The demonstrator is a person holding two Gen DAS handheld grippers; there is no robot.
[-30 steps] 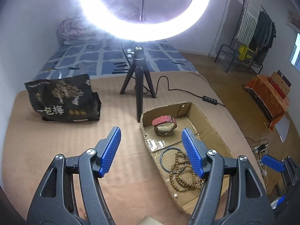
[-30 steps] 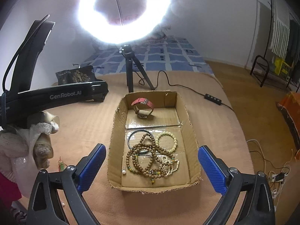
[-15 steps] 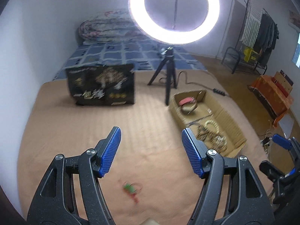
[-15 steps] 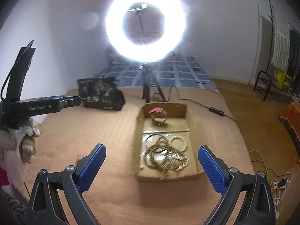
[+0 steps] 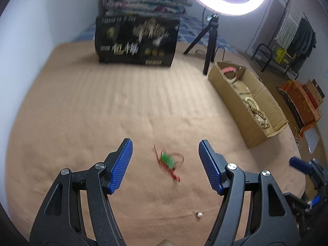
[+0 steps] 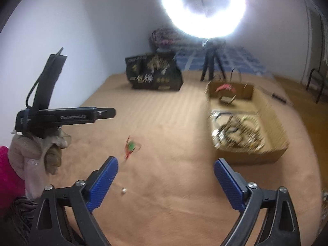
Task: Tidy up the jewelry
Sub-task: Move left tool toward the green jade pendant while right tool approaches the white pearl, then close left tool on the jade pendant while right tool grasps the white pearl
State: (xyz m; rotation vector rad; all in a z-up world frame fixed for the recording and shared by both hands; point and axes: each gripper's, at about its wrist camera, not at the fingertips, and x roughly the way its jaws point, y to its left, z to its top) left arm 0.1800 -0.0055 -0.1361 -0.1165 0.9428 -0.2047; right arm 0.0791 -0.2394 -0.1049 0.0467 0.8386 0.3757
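The cardboard box (image 6: 249, 127) holds a red strap (image 6: 225, 87) at its far end and a tangle of bead bracelets (image 6: 237, 130) nearer, lying on the tan bed (image 5: 123, 106). Outside it, a green charm (image 5: 168, 160) on red cord and a small pearl (image 5: 199, 214) lie on the bed.

A second ago both views looked straight into the box; now it sits off to the right. The left gripper (image 5: 165, 164) frames the charm, fingers apart and empty. The right gripper (image 6: 165, 181), fingers apart with nothing between, has just been closing slightly.
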